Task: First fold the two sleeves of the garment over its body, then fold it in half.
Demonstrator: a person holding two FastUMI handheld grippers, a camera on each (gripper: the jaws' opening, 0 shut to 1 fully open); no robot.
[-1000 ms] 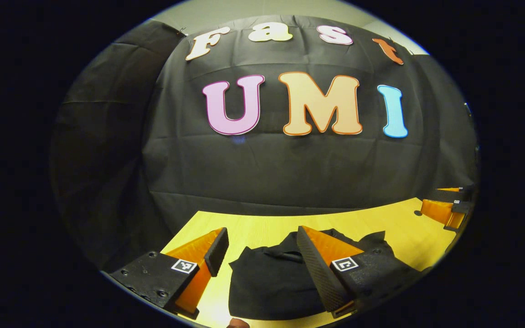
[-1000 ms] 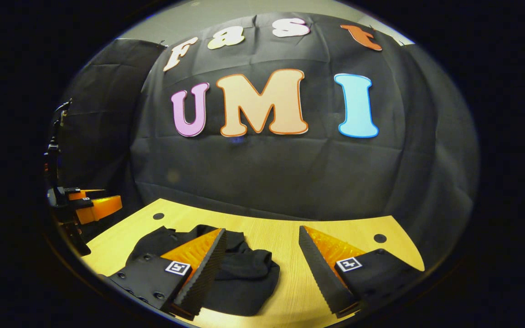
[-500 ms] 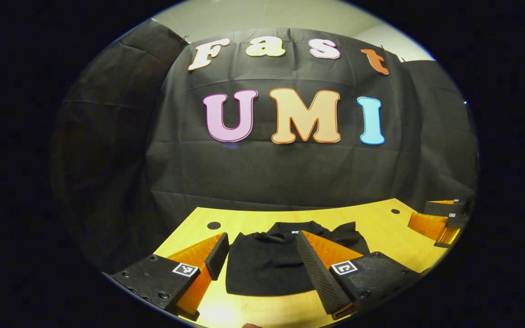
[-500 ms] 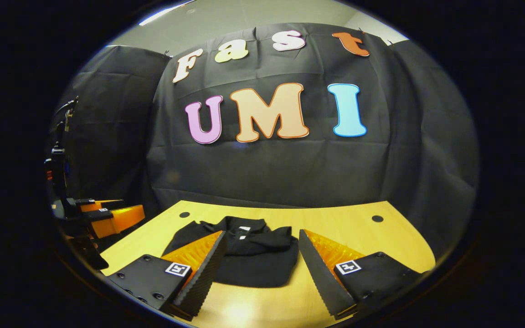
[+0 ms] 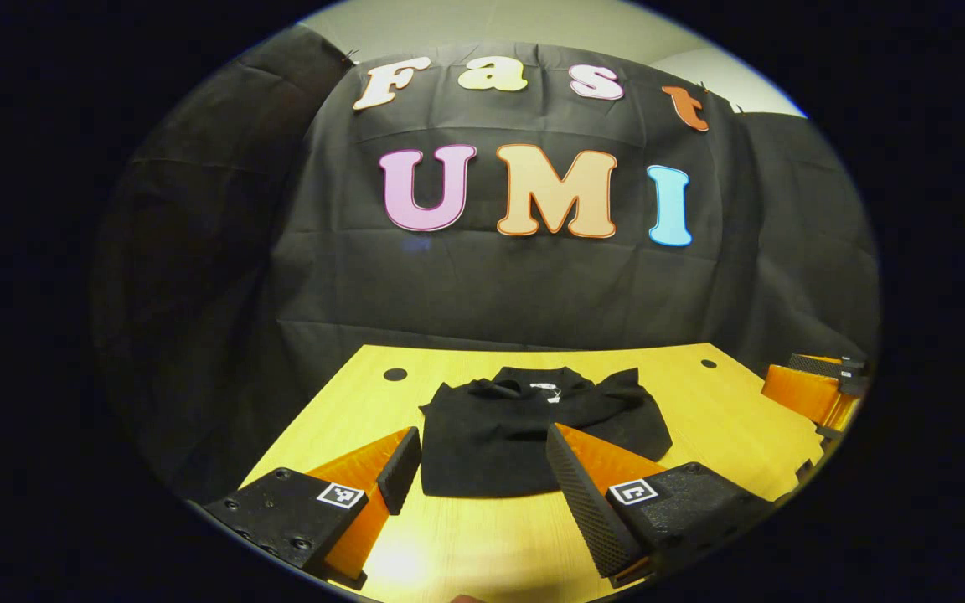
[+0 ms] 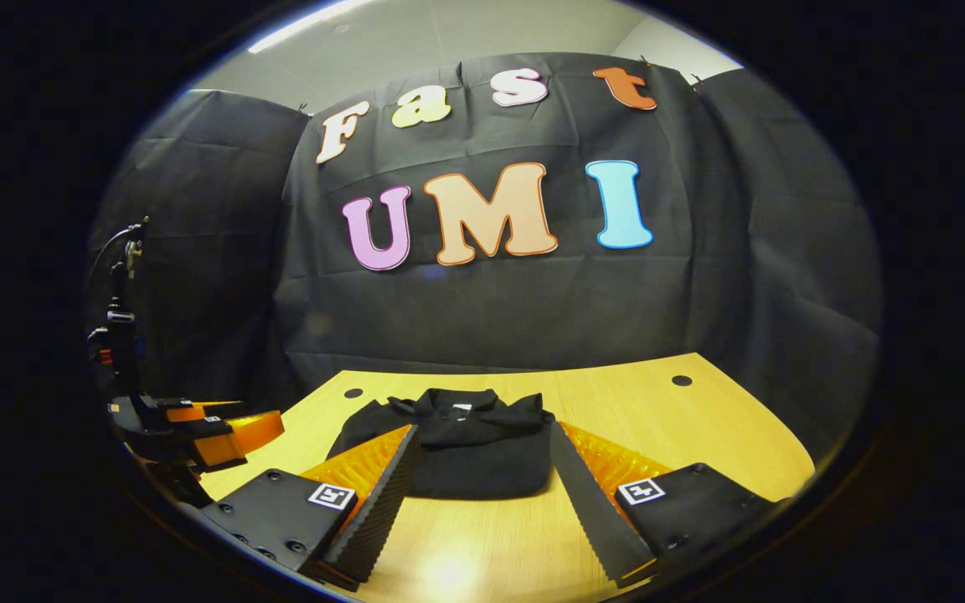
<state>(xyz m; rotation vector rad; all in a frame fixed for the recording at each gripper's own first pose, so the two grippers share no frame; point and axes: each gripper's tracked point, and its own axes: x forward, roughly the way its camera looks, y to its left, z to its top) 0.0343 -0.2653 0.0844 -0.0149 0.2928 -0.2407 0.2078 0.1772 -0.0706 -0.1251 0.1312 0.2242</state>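
A black garment [image 5: 533,427] lies folded into a compact bundle on the yellow wooden table [image 5: 700,419], its collar toward the far wall. In the left gripper view my left gripper [image 5: 482,473] hangs open just short of the bundle's near edge, holding nothing. The right gripper view shows the same garment [image 6: 466,444] ahead of my right gripper [image 6: 482,486], which is open and empty too. The right gripper [image 5: 817,389] appears at the table's right edge in the left gripper view, and the left gripper [image 6: 206,427] at the left edge in the right gripper view.
Black cloth walls close the booth behind and beside the table. Small round holes [image 5: 395,374] [image 5: 708,364] mark the tabletop's far corners. A dark stand with cables [image 6: 122,335] rises at the left in the right gripper view. Bare wood surrounds the bundle.
Both grippers have pulled back toward the near edge and away from the garment, staying open. The garment now lies farther ahead of the fingers instead of between them.
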